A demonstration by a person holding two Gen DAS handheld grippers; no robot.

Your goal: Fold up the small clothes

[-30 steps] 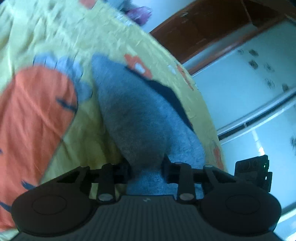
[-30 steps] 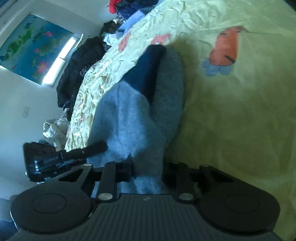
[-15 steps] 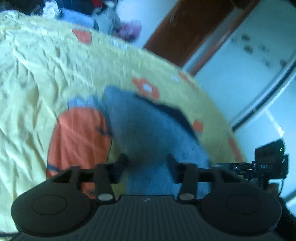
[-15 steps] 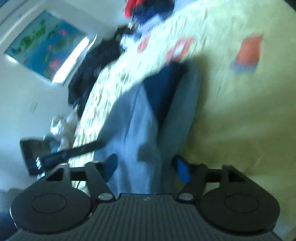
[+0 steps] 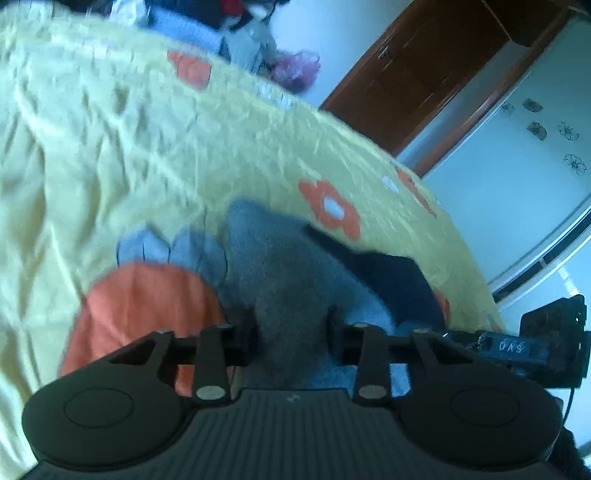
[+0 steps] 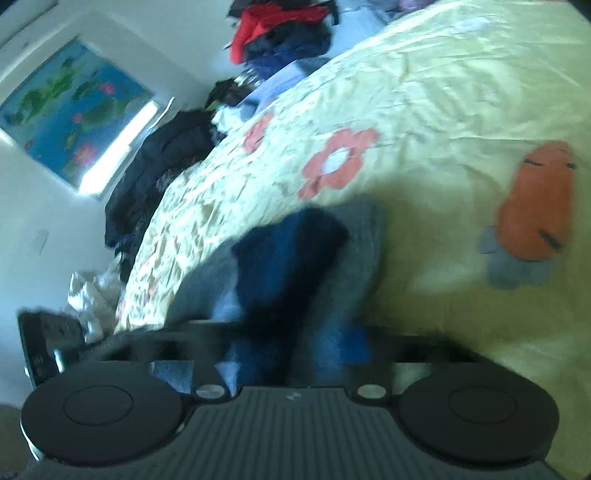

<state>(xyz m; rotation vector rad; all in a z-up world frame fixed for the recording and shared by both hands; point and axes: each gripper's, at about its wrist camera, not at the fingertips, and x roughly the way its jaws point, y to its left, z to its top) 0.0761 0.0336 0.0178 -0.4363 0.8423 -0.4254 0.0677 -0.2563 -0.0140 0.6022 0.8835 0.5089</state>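
Note:
A small grey garment (image 5: 280, 273) with a dark navy part (image 5: 399, 277) lies on the yellow flowered bedsheet (image 5: 110, 147). My left gripper (image 5: 291, 332) is shut on the grey cloth at its near end. In the right wrist view the same garment (image 6: 354, 251) shows its navy part (image 6: 291, 258) on top. My right gripper (image 6: 295, 343) is blurred, with its jaws spread either side of the cloth and blue pads showing. The other gripper shows at the right edge of the left wrist view (image 5: 546, 347).
A pile of clothes (image 6: 284, 33) sits at the far end of the bed, and dark clothes (image 6: 159, 166) lie along its left side. A brown wooden door (image 5: 424, 70) and a white wall stand beyond the bed.
My right gripper has opened and let go of the grey garment. Both grippers have swung so more of the bed shows. My left gripper stays shut on the cloth.

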